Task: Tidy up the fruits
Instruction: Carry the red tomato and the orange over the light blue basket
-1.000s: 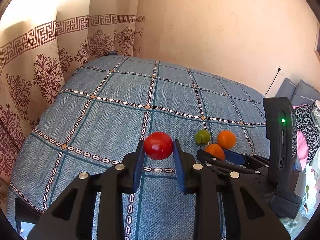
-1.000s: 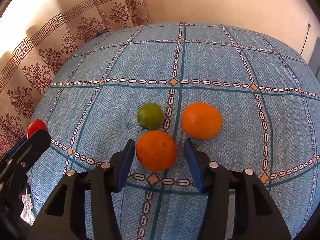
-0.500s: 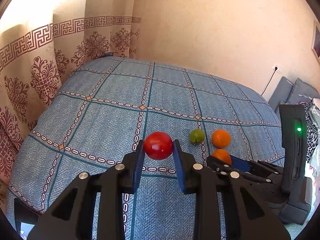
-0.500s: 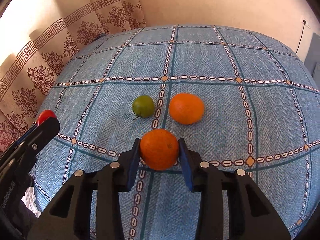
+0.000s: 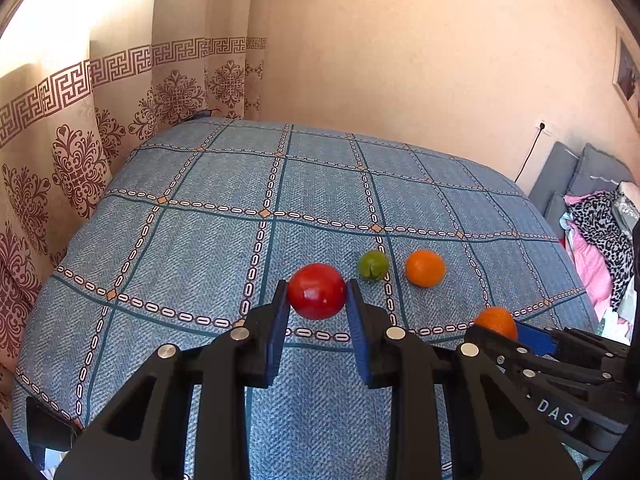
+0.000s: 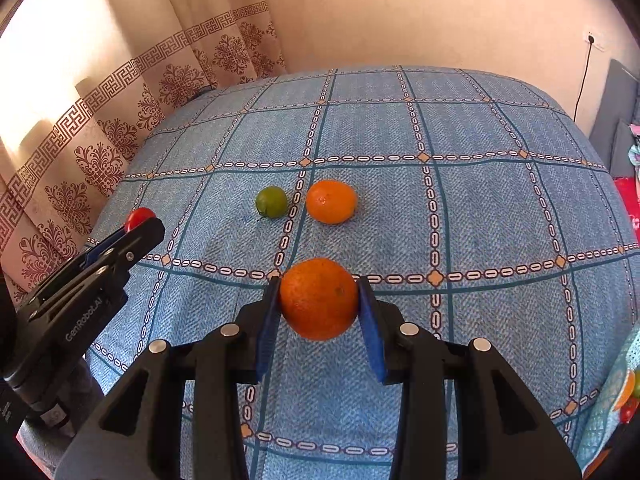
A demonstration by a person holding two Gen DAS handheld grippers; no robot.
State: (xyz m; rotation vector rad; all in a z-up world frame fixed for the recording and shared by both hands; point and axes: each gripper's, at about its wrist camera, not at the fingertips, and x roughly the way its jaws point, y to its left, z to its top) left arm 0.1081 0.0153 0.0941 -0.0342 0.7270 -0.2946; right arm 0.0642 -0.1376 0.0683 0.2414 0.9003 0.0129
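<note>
Since a second ago my right gripper has clamped the round orange fruit and lifted it off the blue checked bedspread. My left gripper still pinches the glossy red tomato above the cover. Beyond them, a small green lime and a second orange lie side by side, near the patterned curtain.

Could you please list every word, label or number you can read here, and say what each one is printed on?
"DAS": body of the right gripper, in the left wrist view; the rest is cut off.
"GenRobot.AI", roughly: body of the left gripper, in the right wrist view; the letters are small.
Nothing else is readable.
</note>
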